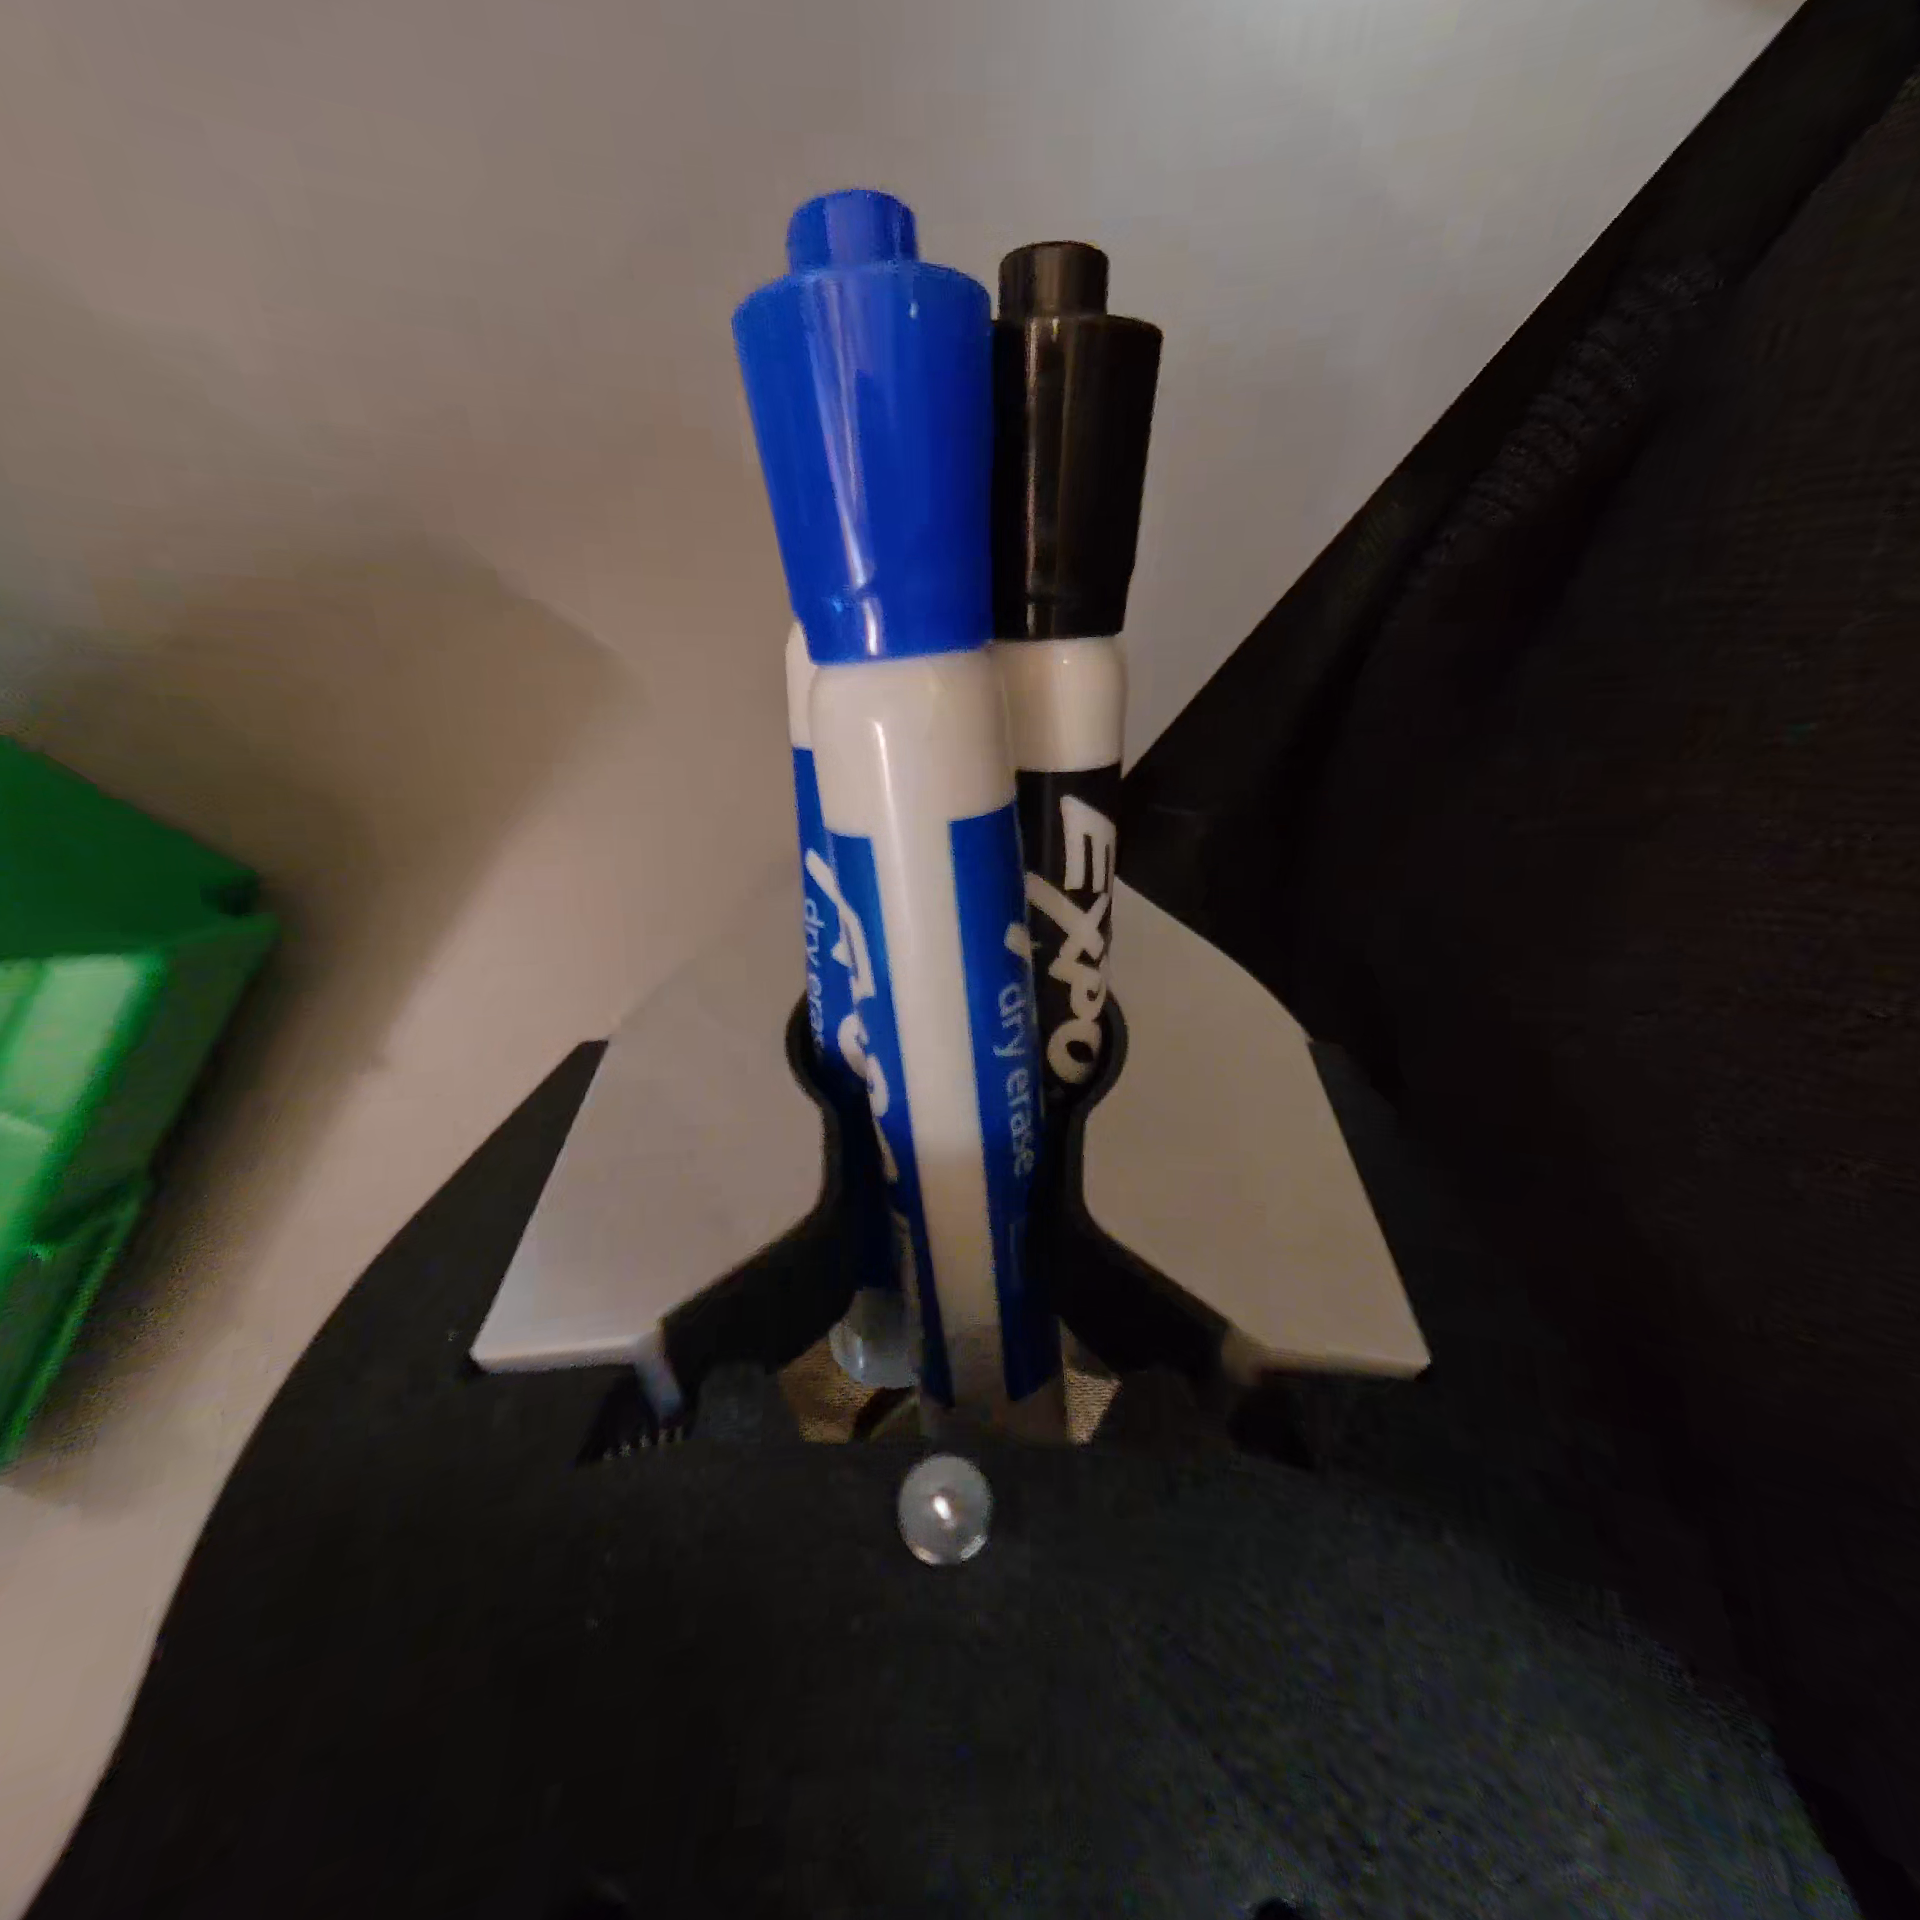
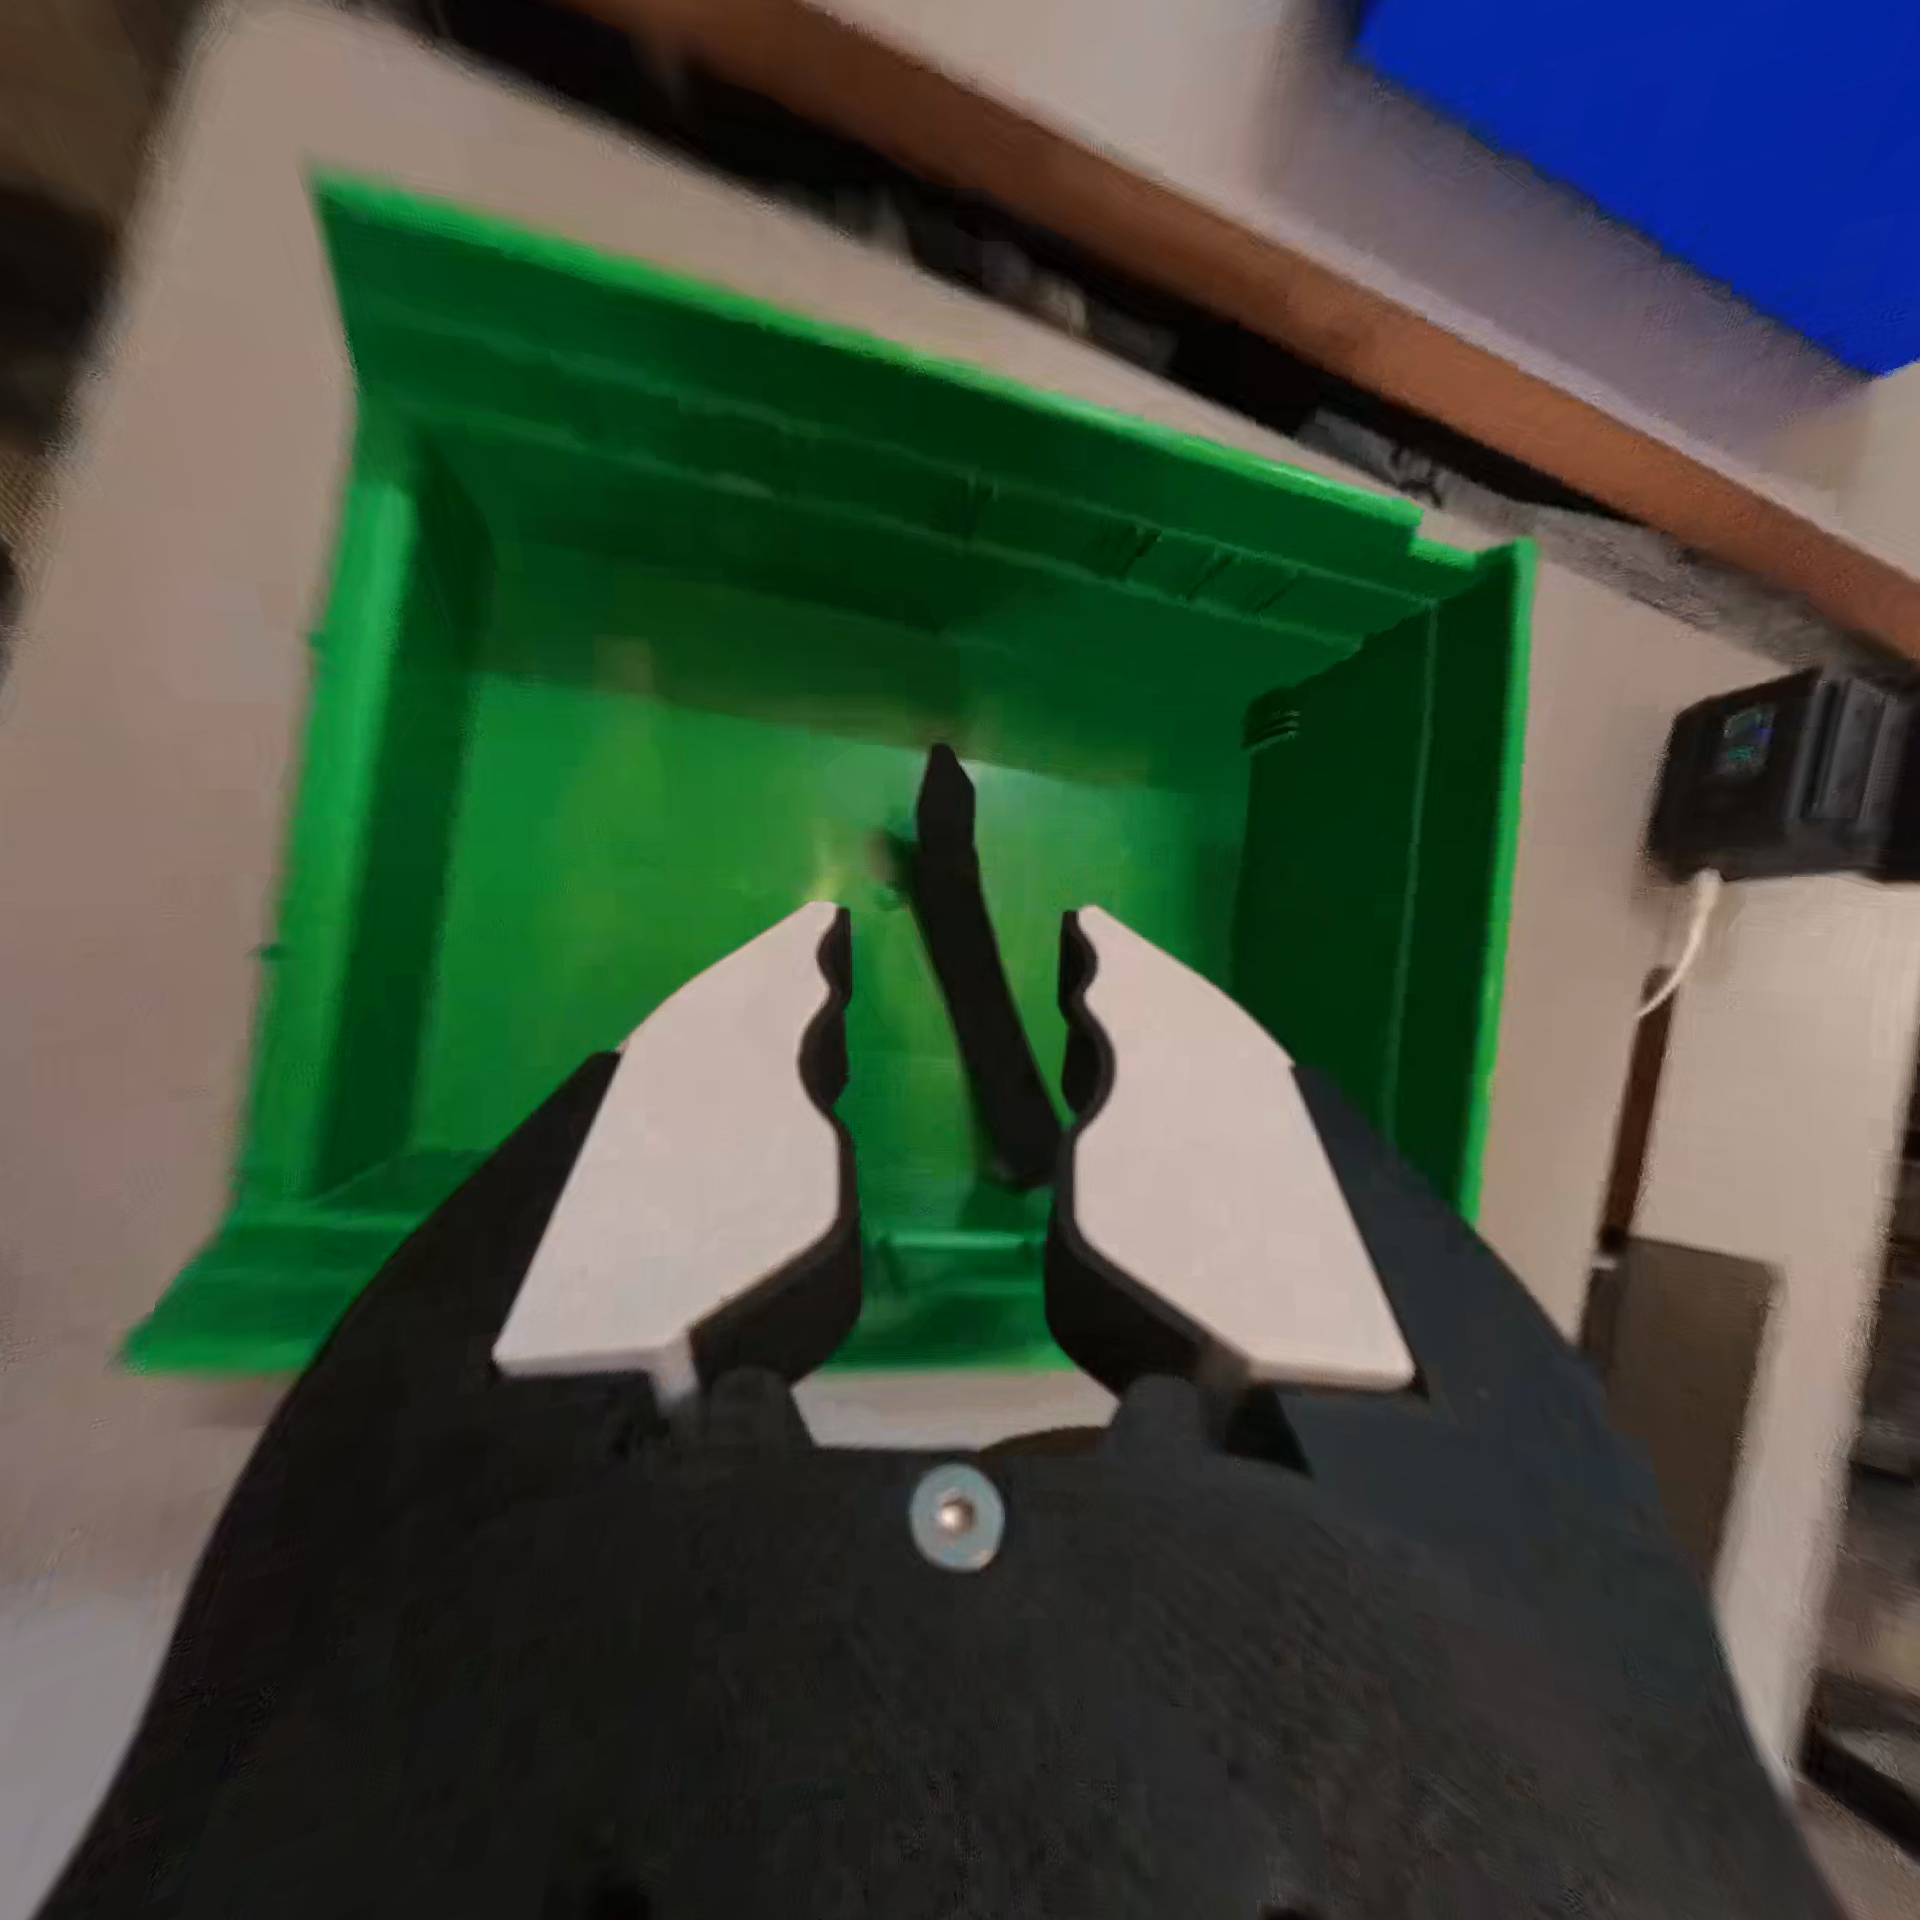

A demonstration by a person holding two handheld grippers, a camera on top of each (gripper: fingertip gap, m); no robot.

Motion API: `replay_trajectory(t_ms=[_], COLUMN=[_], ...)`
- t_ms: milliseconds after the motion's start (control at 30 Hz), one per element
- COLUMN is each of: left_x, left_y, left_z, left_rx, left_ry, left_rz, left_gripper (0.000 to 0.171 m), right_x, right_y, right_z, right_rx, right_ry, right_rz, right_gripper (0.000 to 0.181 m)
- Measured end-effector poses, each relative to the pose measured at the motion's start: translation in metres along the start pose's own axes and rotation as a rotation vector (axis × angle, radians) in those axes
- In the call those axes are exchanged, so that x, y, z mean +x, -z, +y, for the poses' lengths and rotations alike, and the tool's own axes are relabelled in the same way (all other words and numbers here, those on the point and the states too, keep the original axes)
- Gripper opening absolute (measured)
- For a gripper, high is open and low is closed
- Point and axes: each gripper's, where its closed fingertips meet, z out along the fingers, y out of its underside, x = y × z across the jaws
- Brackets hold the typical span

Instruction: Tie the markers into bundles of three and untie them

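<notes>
Our left gripper (image 1: pixel 951 1049) is closed on a bundle of dry-erase markers: a blue marker (image 1: pixel 894 727) in front, a black marker (image 1: pixel 1070 665) just beside it on the right, and a sliver of a third barrel showing behind the blue one, whose colour we cannot tell. They stand upright between the jaws, caps pointing away from us, and the barrels pass down through the rounded notch of the jaws. A green bin (image 1: pixel 94 1122) sits at the left edge of this view, well apart from the markers.

Our right gripper (image 2: pixel 956 935) hangs over the open top of that green bin (image 2: pixel 1475 831) with its jaws partly spread and nothing between them. A dark, slim, slightly curved object (image 2: pixel 966 966) lies on the bin floor beyond the jaws; blur keeps us from saying what it is.

We judge the markers light and stiff, with smooth, glossy plastic barrels that could slide against each other or slip through the jaws when gripped as a bundle. The mid-barrel, below the caps, looks the surest place to hold them; the caps taper and would give a poorer seat. The bin looks rigid, with ribbed walls.

The worktop (image 1: pixel 312 416) is plain, pale and matt. Dark fabric (image 1: pixel 1558 727) fills the right side of the left view. In the right view we see a brown wooden edge (image 2: pixel 1247 281) behind the bin, a blue panel (image 2: pixel 1662 156) at the top right, and a small dark device (image 2: pixel 1787 779) with a white cable at the right.
</notes>
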Motion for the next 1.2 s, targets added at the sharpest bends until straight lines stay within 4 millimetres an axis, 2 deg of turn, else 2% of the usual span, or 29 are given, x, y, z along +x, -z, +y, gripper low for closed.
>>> replay_trajectory(t_ms=[133, 200, 233, 267, 300, 367, 433, 500, 567, 667, 733, 767, 800, 867, 933, 967, 1000, 1033, 1100, 1200], left_x=[0.001, 0.0, -0.001, -0.001, 0.0, 0.002, 0.002, 0.002, 0.003, 0.007, 0.01, 0.011, 0.012, 0.011, 0.007, 0.006, 0.005, 0.005, 0.005, 0.006], left_y=[0.001, 0.002, 0.004, 0.006, 0.007, 0.009, 0.009, 0.006, 0.0, -0.01, -0.016, -0.019, -0.022, -0.029, -0.038, -0.042, -0.045, -0.048, -0.052, -0.056], left_z=[0.018, 0.024, 0.024, 0.022, 0.02, 0.019, 0.018, 0.014, 0.008, 0.003, -0.003, -0.008, -0.013, -0.025, -0.041, -0.048, -0.053, -0.057, -0.066, -0.083], left_rx=[0.017, 0.007, 0.01, 0.023, 0.036, 0.042, 0.036, 0.033, 0.032, 0.001, -0.011, -0.014, -0.015, -0.002, 0.023, 0.024, 0.015, 0.0, -0.024, -0.034], left_ry=[0.063, 0.066, 0.064, 0.064, 0.062, 0.048, 0.032, 0.022, 0.013, -0.018, -0.038, -0.051, -0.064, -0.079, -0.063, -0.062, -0.075, -0.099, -0.15, -0.21], left_rz=[0.01, -0.003, -0.011, -0.007, 0.0, 0.005, 0.011, 0.021, 0.035, 0.052, 0.061, 0.064, 0.065, 0.059, 0.053, 0.062, 0.07, 0.072, 0.074, 0.091], left_gripper=[0.046, 0.046, 0.047, 0.047, 0.047, 0.047, 0.047, 0.047, 0.047, 0.047, 0.047, 0.047, 0.047, 0.047, 0.046, 0.046, 0.047, 0.047, 0.047, 0.047], right_x=[-0.007, -0.001, 0.004, 0.01, 0.013, 0.01, 0.007, 0.003, -0.003, -0.026, -0.046, -0.055, -0.067, -0.103, -0.145, -0.17, -0.191, -0.202, -0.212, -0.213], right_y=[-0.076, -0.101, -0.108, -0.11, -0.108, -0.092, -0.057, -0.007, 0.052, 0.136, 0.179, 0.194, 0.204, 0.206, 0.197, 0.194, 0.192, 0.19, 0.19, 0.197], right_z=[0.015, 0.029, 0.036, 0.039, 0.038, 0.023, 0.002, -0.012, -0.009, 0.022, 0.059, 0.082, 0.108, 0.163, 0.224, 0.247, 0.262, 0.272, 0.281, 0.289], right_rx=[-0.288, -0.424, -0.478, -0.509, -0.51, -0.412, -0.237, -0.045, 0.123, 0.352, 0.482, 0.516, 0.524, 0.423, 0.186, 0.099, 0.056, 0.038, 0.041, 0.076], right_ry=[0.082, 0.095, 0.101, 0.114, 0.113, 0.038, -0.054, -0.121, -0.196, -0.333, -0.429, -0.481, -0.515, -0.486, -0.328, -0.219, -0.142, -0.1, -0.13, -0.269], right_rz=[-0.032, 0.017, 0.054, 0.087, 0.096, 0.063, 0.033, 0.022, 0.02, 0.009, 0.017, 0.028, 0.038, 0.027, 0.023, -0.005, -0.022, -0.008, 0.007, 0.018], right_gripper=[0.045, 0.044, 0.035, 0.011, 0.003, 0.002, 0.002, 0.002, 0.002, 0.002, 0.002, 0.002, 0.002, 0.002, 0.002, 0.002, 0.002, 0.002, 0.009, 0.043])
